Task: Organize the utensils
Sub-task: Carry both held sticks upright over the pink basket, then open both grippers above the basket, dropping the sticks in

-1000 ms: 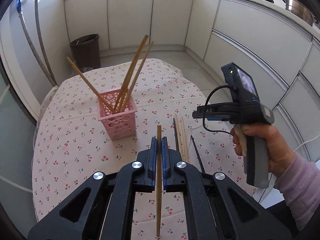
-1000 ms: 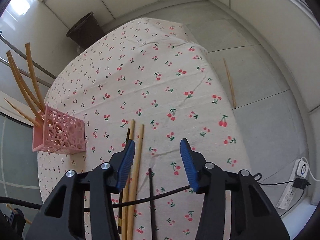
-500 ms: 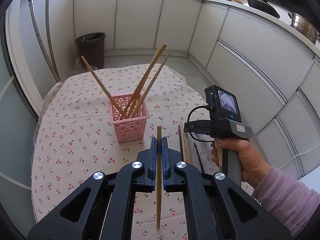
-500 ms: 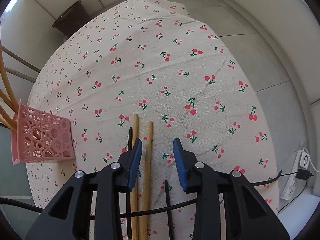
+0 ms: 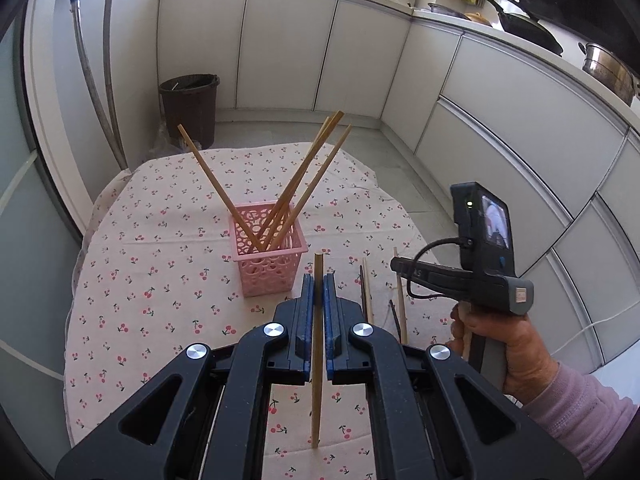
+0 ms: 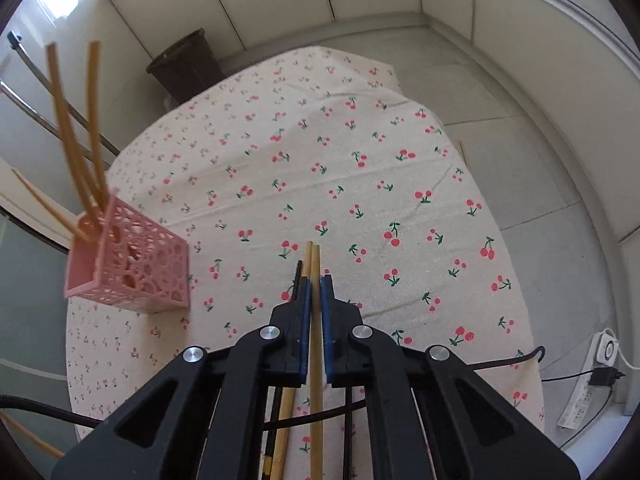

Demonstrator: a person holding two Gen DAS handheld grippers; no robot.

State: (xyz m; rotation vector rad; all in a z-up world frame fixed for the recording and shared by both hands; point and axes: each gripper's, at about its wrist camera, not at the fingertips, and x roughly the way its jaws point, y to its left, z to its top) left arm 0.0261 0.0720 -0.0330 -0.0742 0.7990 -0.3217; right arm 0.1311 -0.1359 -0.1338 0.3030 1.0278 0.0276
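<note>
Above cherry tablecloth (image 5: pixel 160 280), both grippers chopstick-clamped.

Tablecloth (image 6: pixel 360 168): cream with red cherries and green stems. Lattice basket (image 5: pixel 269 258), left of the tongs: pink. Chopsticks (image 5: pixel 318 320) between the blue pads: tan wood. Bin (image 5: pixel 190 108) beyond: dark brown. Sleeve (image 5: pixel 580 412): pale lilac.

Chopsticks (image 5: pixel 304 184) in basket (image 5: pixel 298 246) on table (image 5: pixel 168 280)
</note>
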